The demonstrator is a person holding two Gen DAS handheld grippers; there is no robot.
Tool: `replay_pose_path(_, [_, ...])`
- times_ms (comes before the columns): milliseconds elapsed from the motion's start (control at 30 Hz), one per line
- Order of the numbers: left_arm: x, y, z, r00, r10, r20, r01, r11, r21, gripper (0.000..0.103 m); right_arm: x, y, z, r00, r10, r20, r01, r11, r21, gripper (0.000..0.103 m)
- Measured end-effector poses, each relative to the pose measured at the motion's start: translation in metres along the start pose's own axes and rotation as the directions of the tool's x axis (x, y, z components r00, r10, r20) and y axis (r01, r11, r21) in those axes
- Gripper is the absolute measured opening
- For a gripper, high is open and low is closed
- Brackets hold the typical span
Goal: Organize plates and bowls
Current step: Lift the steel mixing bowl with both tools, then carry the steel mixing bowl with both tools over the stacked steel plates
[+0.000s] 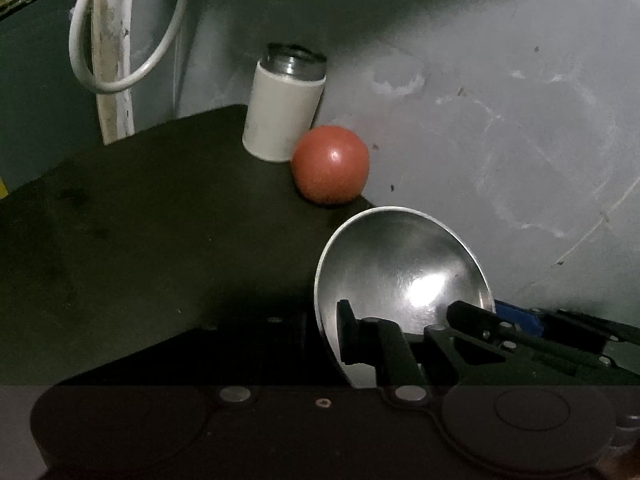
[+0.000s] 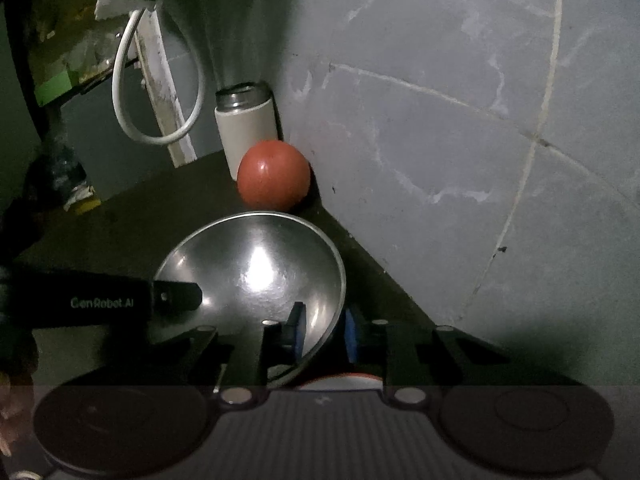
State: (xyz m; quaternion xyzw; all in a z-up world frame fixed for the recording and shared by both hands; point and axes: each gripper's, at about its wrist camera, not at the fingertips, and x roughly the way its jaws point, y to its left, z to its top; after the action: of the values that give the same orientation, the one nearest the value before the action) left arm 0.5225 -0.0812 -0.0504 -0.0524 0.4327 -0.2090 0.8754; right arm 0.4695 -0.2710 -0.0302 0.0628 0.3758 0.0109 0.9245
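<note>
A shiny steel bowl (image 1: 400, 276) is held tilted above the dark table, near the grey wall; it also shows in the right wrist view (image 2: 256, 272). My right gripper (image 2: 322, 336) is shut on the bowl's near right rim, one finger inside and one outside. In the left wrist view the right gripper's fingers (image 1: 476, 316) show gripping that rim. My left gripper (image 1: 260, 340) is dark and mostly hidden; one finger (image 1: 346, 328) lies inside the bowl's left rim. In the right wrist view the left gripper's finger (image 2: 176, 296) reaches over the bowl's left rim.
A red ball-like fruit (image 1: 330, 164) and a white cylindrical steel-topped container (image 1: 282, 108) stand in the table's far corner against the wall; both show in the right wrist view, the fruit (image 2: 274, 174) and the container (image 2: 246, 128). A white cable loop (image 1: 128, 40) hangs at left.
</note>
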Motion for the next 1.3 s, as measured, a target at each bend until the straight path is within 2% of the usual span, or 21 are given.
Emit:
replay_pose_path(333, [-0.044, -0.009, 0.0, 0.997, -0.023, 0.069, 0.025, 0.999, -0.021, 0.015, -0.033, 0.0, 0.007, 0.998, 0.028, 0.061, -0.029, 1.0, 0.008, 0.022])
replay_pose_path(633, [-0.084, -0.027, -0.014, 0.993, -0.062, 0.096, 0.065, 0.997, -0.029, 0.015, -0.083, 0.0, 0.001, 0.993, 0.037, 0.112, -0.037, 0.999, 0.0, 0.021])
replay_pose_path(800, [-0.101, -0.041, -0.03, 0.993, -0.083, 0.08, 0.087, 0.995, -0.04, 0.015, -0.114, -0.005, -0.007, 0.991, 0.035, 0.127, -0.035, 0.999, 0.004, 0.021])
replay_pose_path(933, [-0.11, -0.05, -0.05, 0.993, -0.1, 0.066, 0.105, 0.991, -0.084, 0.015, -0.128, -0.013, -0.018, 0.992, 0.04, 0.123, -0.043, 0.999, 0.02, 0.021])
replay_pose_path(1300, [-0.115, -0.083, -0.102, 0.991, -0.129, -0.033, 0.126, 0.989, -0.08, 0.015, -0.166, -0.041, -0.072, 0.997, 0.042, 0.065, -0.048, 0.994, 0.102, 0.021])
